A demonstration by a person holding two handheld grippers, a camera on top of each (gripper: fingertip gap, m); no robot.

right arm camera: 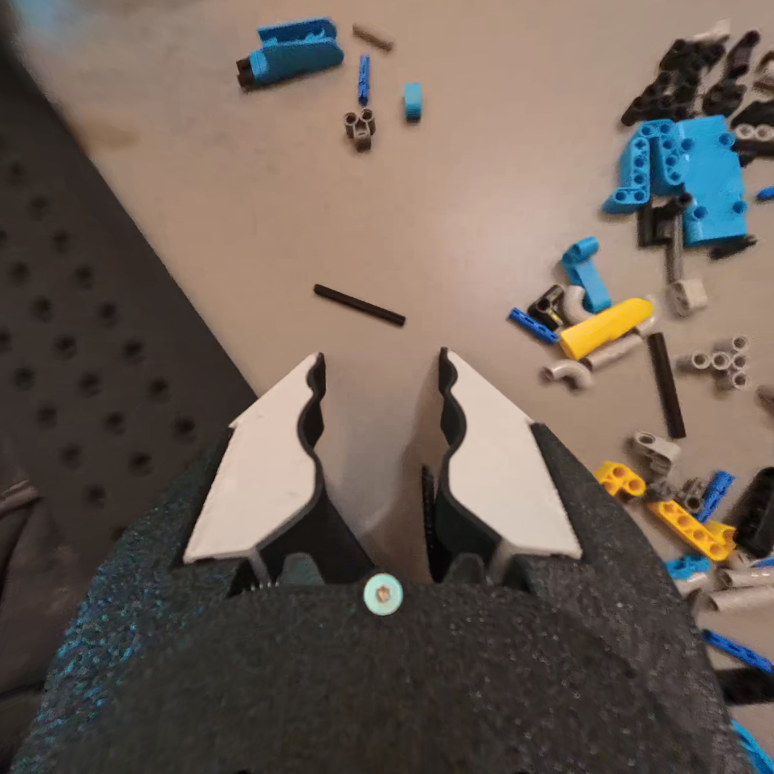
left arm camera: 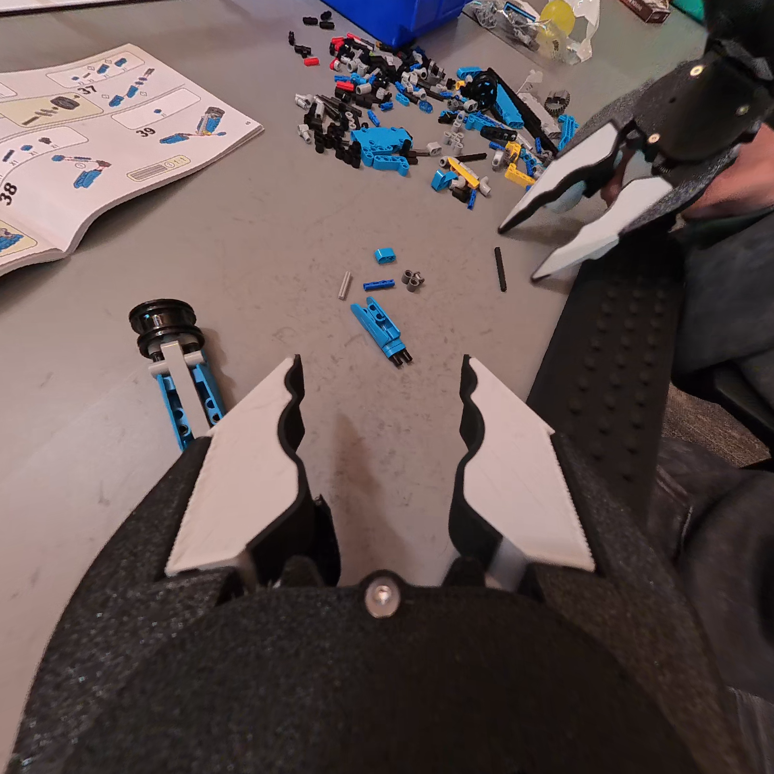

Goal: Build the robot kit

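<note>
My left gripper (left arm camera: 382, 359) is open and empty above the grey table (left arm camera: 259, 234). Just ahead of it lies a small blue brick assembly with black pins (left arm camera: 380, 328). To its left lies a black wheel hub on a blue and grey beam frame (left arm camera: 176, 360). My right gripper (right arm camera: 382, 352) is open and empty; it also shows at the right of the left wrist view (left arm camera: 517, 253). A thin black axle (right arm camera: 359, 304) lies just ahead of its tips, also seen in the left wrist view (left arm camera: 500, 269). The blue assembly (right arm camera: 293, 52) lies farther off.
A small blue piece (left arm camera: 384, 255), a blue pin (left arm camera: 378, 284), a grey connector (left arm camera: 412, 280) and a grey axle (left arm camera: 344, 285) lie mid-table. A pile of loose bricks (left arm camera: 419, 109) lies beyond. An open instruction booklet (left arm camera: 96, 138) lies left. A blue bin (left arm camera: 398, 16) and plastic bags (left arm camera: 544, 29) stand behind. The right gripper is farther from the grey axle (left arm camera: 344, 285), some 15 cm, than the left, some 10 cm. It is also in sight in the right wrist view (right arm camera: 373, 34).
</note>
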